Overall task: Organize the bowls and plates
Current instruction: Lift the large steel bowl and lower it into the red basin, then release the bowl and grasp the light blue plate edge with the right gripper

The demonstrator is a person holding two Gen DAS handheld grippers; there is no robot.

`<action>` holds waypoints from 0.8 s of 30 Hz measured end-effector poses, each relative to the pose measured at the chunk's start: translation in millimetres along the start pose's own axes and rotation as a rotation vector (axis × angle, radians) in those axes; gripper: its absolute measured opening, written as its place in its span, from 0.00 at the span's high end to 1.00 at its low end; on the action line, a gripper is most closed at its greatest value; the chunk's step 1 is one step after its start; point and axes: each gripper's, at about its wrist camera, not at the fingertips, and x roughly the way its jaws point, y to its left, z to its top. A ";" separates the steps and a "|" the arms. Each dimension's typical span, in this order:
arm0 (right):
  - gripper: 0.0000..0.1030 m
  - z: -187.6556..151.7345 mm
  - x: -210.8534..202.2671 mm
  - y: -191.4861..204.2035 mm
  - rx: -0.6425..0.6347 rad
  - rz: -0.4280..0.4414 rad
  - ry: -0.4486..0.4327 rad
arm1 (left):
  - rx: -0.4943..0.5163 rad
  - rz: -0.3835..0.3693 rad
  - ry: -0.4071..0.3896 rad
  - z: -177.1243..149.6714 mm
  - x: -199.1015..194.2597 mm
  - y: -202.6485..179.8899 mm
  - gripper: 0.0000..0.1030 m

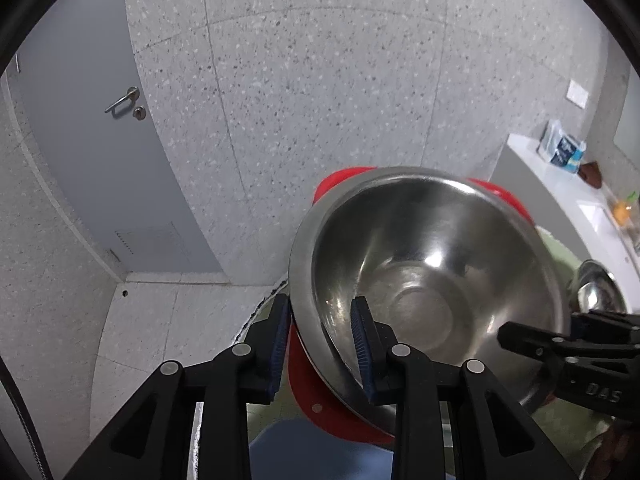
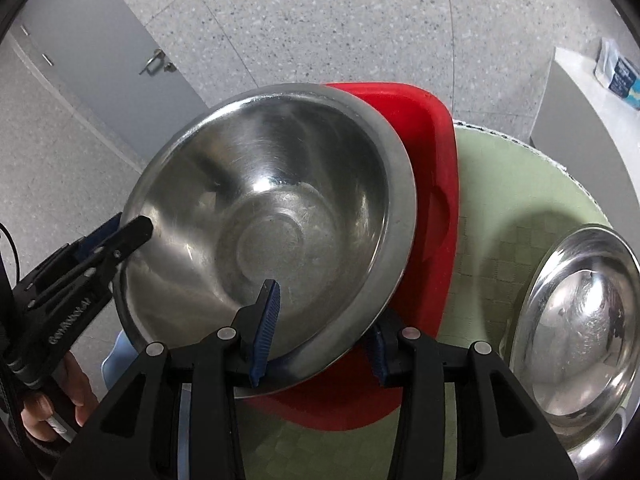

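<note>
A large steel bowl (image 1: 432, 264) (image 2: 280, 208) lies tilted on a red plastic tray (image 1: 316, 396) (image 2: 432, 152) over a pale green table mat (image 2: 520, 200). My left gripper (image 1: 320, 340) (image 2: 126, 228) is shut on the bowl's rim, one blue pad inside and one outside. My right gripper (image 2: 320, 332) (image 1: 540, 330) straddles the opposite rim with its jaws a little apart. One pad sits inside the bowl and the other is half hidden under the flange, with no firm pinch showing. A shallow steel plate (image 2: 576, 320) (image 1: 598, 292) rests on the mat to the right.
A grey door (image 1: 100, 160) and a speckled wall stand behind the table. At the right, a white counter (image 1: 560, 188) carries a tissue pack (image 1: 564, 148) and small items. A blue seat (image 1: 316, 456) shows below the table's edge. A person's hand (image 2: 60, 396) holds the left gripper.
</note>
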 end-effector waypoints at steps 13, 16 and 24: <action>0.28 -9.0 1.0 13.7 0.011 0.038 0.001 | -0.021 -0.042 -0.019 -6.6 9.1 4.1 0.17; 0.27 -13.0 -6.7 14.3 0.026 0.047 -0.007 | -0.027 -0.060 -0.033 -13.5 -0.2 6.1 0.10; 0.16 -26.4 -39.4 16.2 0.054 0.014 -0.066 | -0.062 -0.087 -0.086 -48.1 -47.2 30.2 0.08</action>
